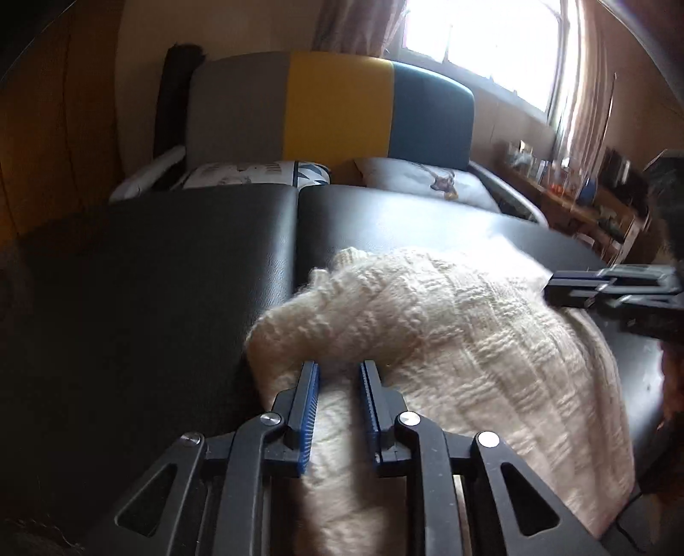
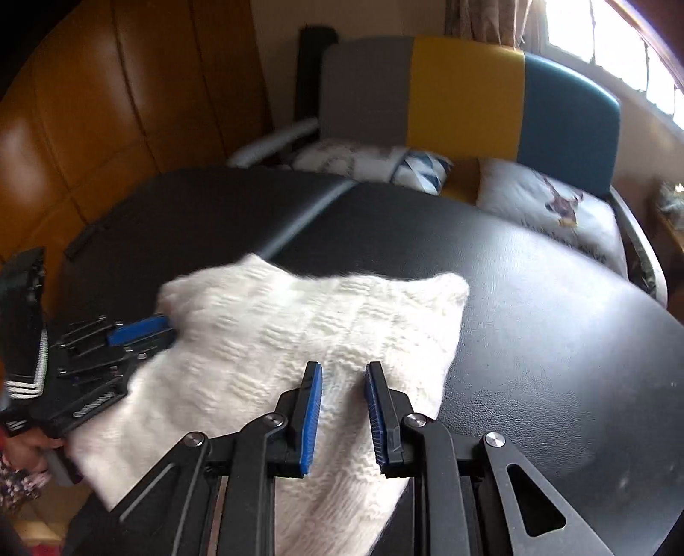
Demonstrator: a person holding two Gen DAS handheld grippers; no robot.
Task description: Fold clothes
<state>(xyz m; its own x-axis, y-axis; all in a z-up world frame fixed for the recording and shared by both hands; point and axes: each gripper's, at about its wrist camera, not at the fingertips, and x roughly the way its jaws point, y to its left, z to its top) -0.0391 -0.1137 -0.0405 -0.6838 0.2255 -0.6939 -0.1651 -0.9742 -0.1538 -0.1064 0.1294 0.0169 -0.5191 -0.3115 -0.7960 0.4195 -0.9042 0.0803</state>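
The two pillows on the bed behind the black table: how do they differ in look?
The left pillow is white with blue triangle patterning at its end; the right pillow is plain white with one small printed figure. The left pillow looks narrower and the right pillow broader. Both lie against the striped headboard.

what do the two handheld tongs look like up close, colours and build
Both the left tongs and right tongs are black linkage frames with silver pivot rivets and triangular cut-outs. Each finger carries a ribbed blue pad. A floral-patterned sleeve shows behind the left one.

Blown-out window (image 1: 491, 38) backlight; dim, blurred fisheye edges.
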